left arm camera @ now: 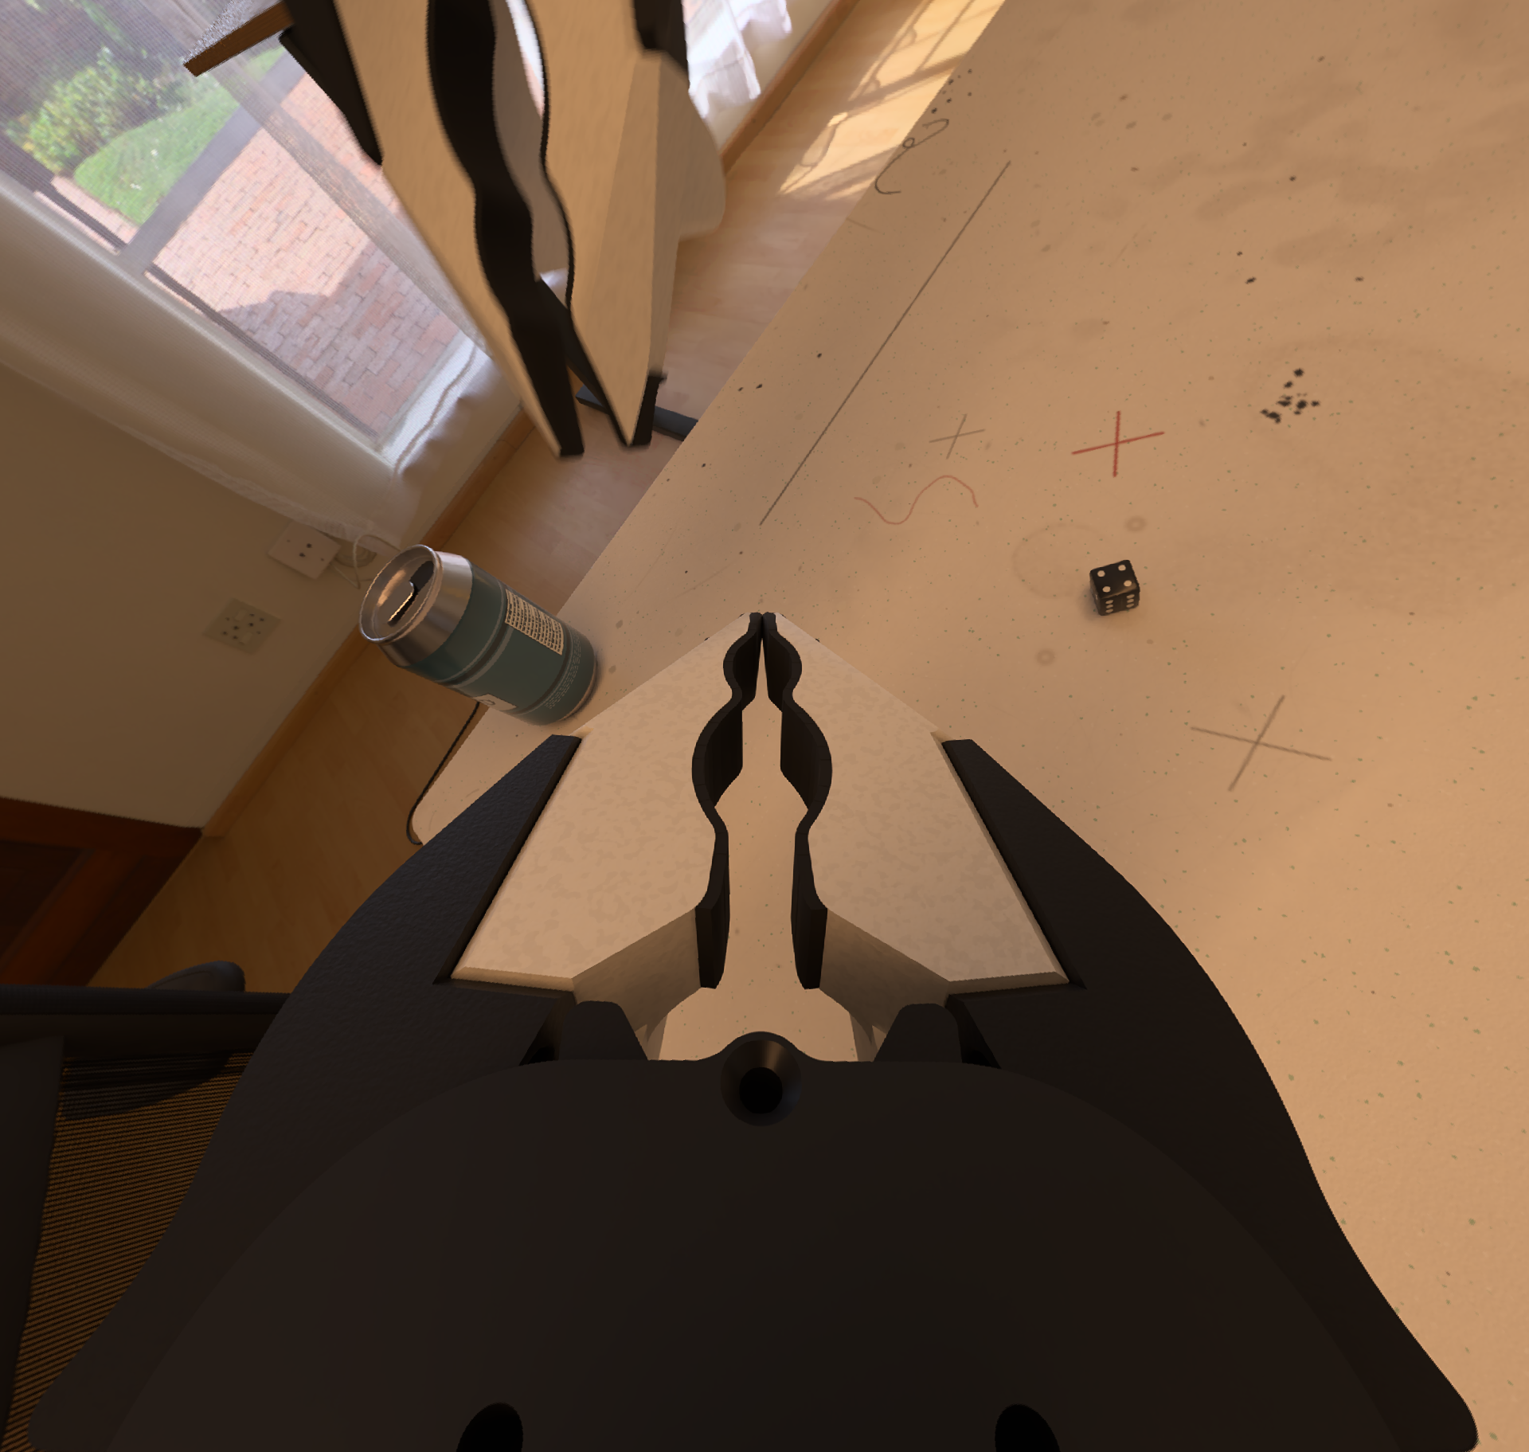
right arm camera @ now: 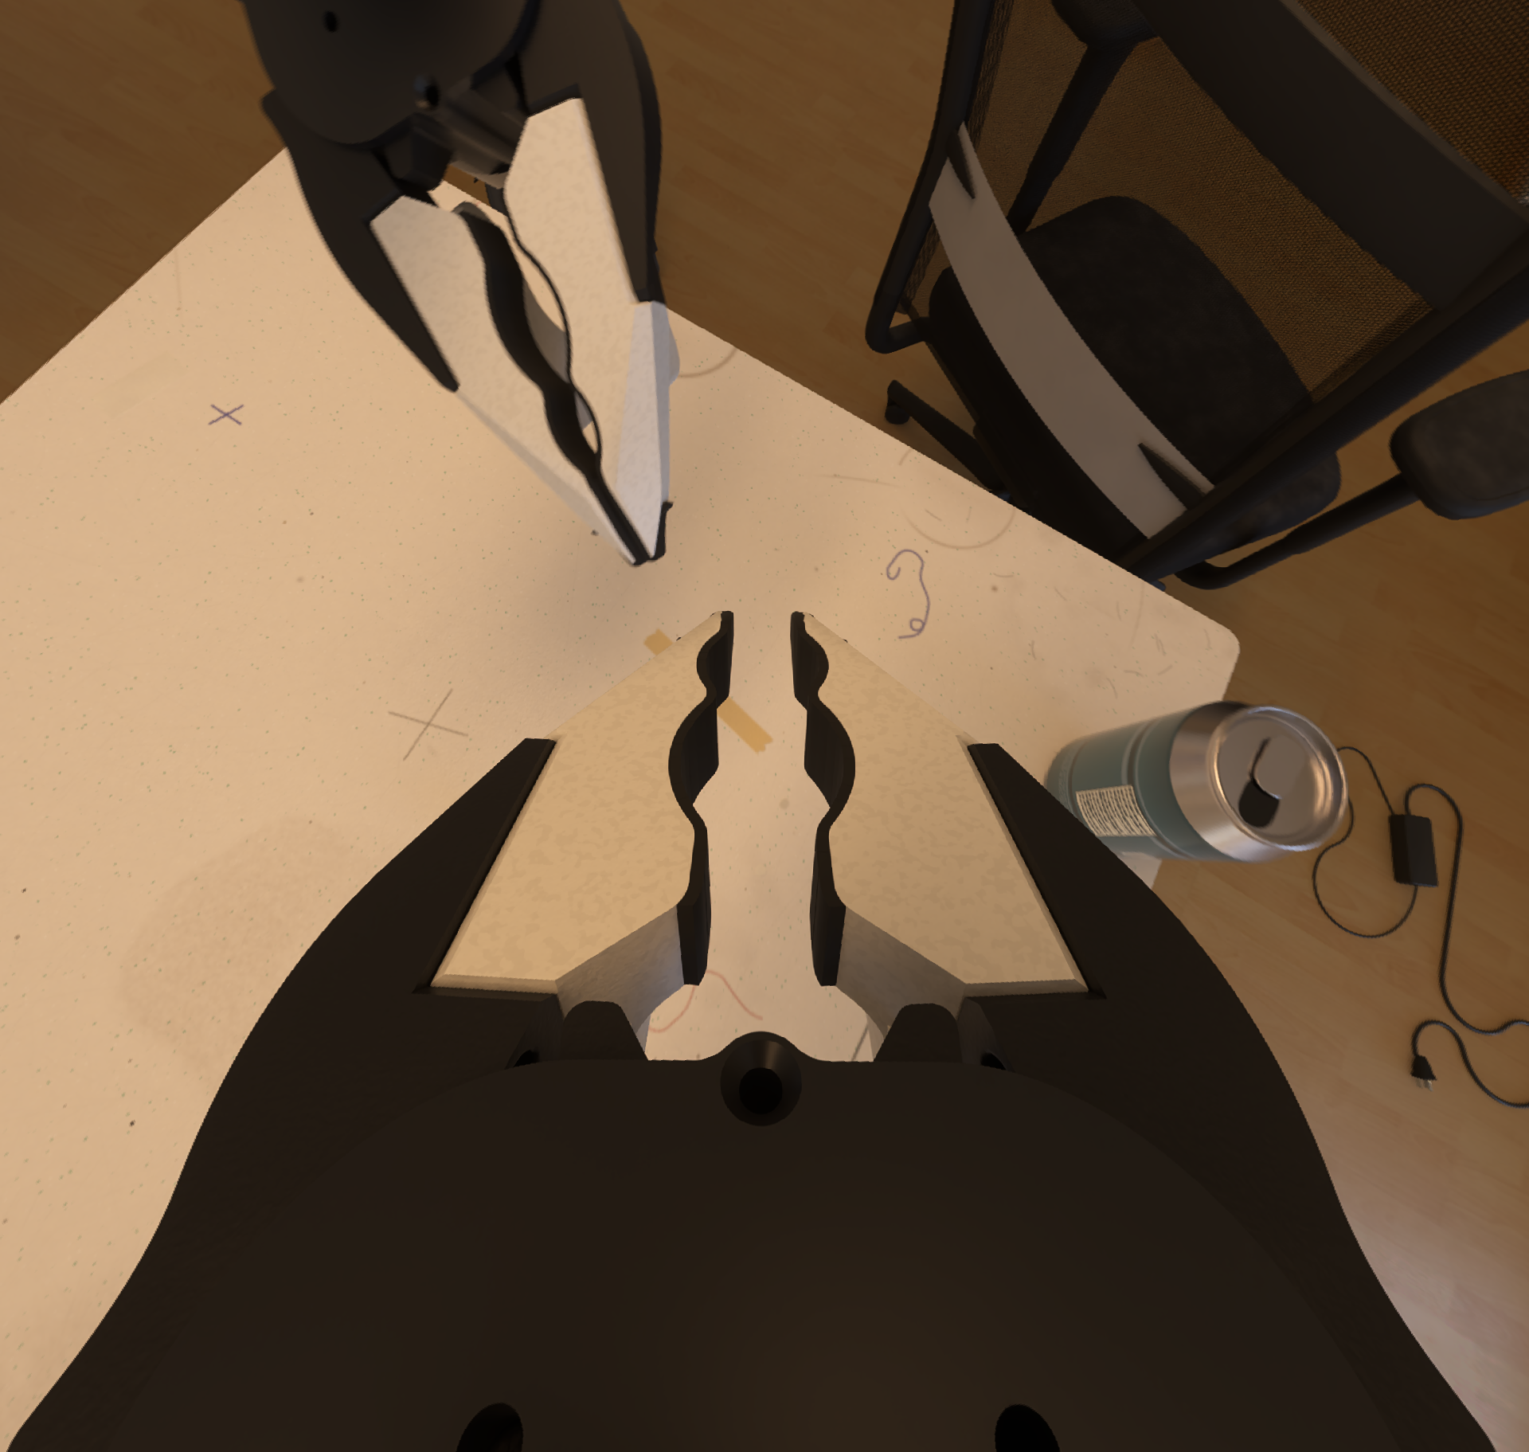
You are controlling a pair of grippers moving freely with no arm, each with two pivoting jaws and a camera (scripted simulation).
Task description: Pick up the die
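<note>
1. Left gripper (left arm camera: 759, 616): its fingers (left arm camera: 629, 816) are pressed together at the tips and grip nothing; it hovers over the surface (left arm camera: 1241, 998).
2. Right gripper (right arm camera: 761, 614): its fingers (right arm camera: 579, 825) stand slightly apart with nothing between them, above a strip of tan tape (right arm camera: 745, 724).
3. Die (left arm camera: 1114, 588): black with white pips, resting free on the surface, ahead and to the right of the left gripper, well apart from its tips. It is not visible in the right wrist view.
4. Can (left arm camera: 476, 636): teal, upright at the surface corner, near the edge.
5. Risks, as judged:
   - Closed left fingers descending on the die would push it aside; they probably need to open first.
   - A small die may pivot or squirt out under an off-centre pinch.
   - A wide swing could knock the can off the edge.
6. Count: two grippers, one die, one can, one tape strip, one office chair (right arm camera: 1158, 336).
</note>
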